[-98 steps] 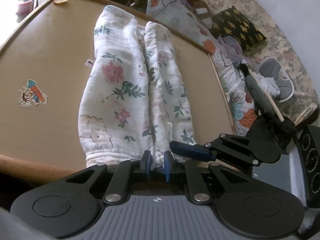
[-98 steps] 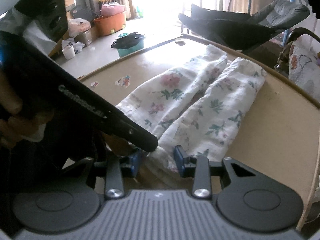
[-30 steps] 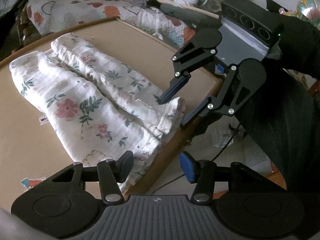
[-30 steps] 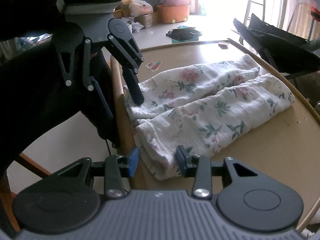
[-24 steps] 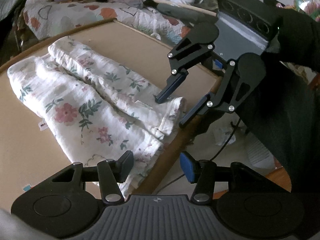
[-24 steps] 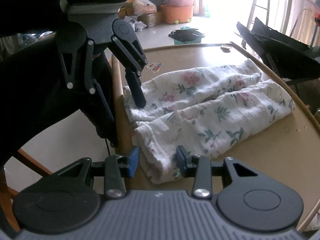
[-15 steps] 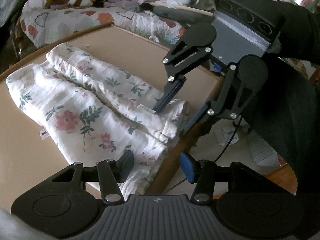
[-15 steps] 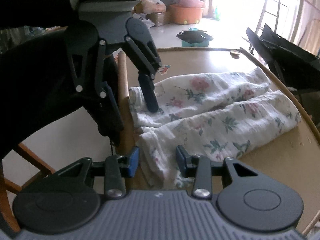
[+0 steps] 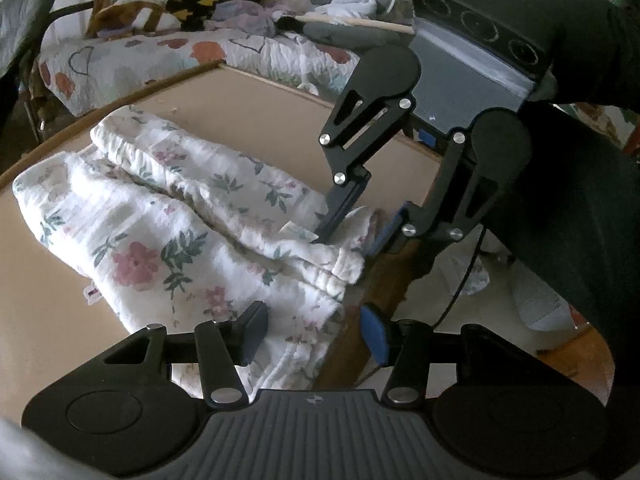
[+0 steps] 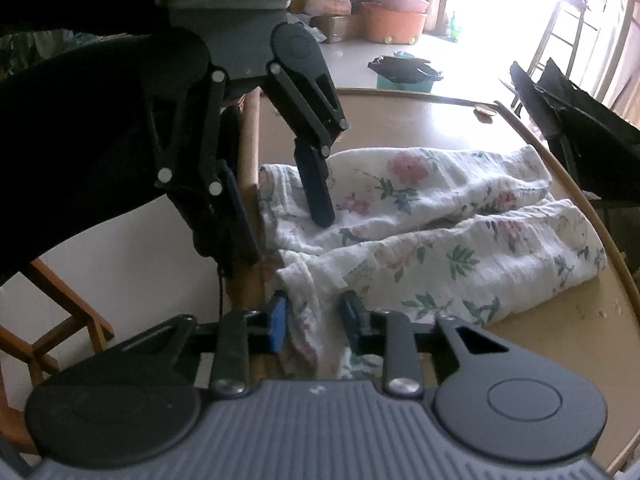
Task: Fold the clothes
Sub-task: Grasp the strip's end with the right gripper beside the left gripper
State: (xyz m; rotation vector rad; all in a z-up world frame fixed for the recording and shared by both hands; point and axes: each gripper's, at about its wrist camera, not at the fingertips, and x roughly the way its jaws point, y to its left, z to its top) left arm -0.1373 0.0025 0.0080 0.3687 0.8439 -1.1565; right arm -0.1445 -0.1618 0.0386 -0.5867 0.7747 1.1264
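You get strong daylight from the doorway at the far end of the right wrist view; it is overexposed and puts glare on the table. The left wrist view is dimmer and more even. Both fisheye pictures bend at the edges, have dark corners and are slightly soft.

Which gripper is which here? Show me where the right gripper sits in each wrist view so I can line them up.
Left wrist view: the right gripper comes in from the upper right, its jaws astride the near end of the floral garment.
Right wrist view: the right gripper is at the bottom centre, cloth between its jaws.
Shared landmark: the garment's end at the table edge.
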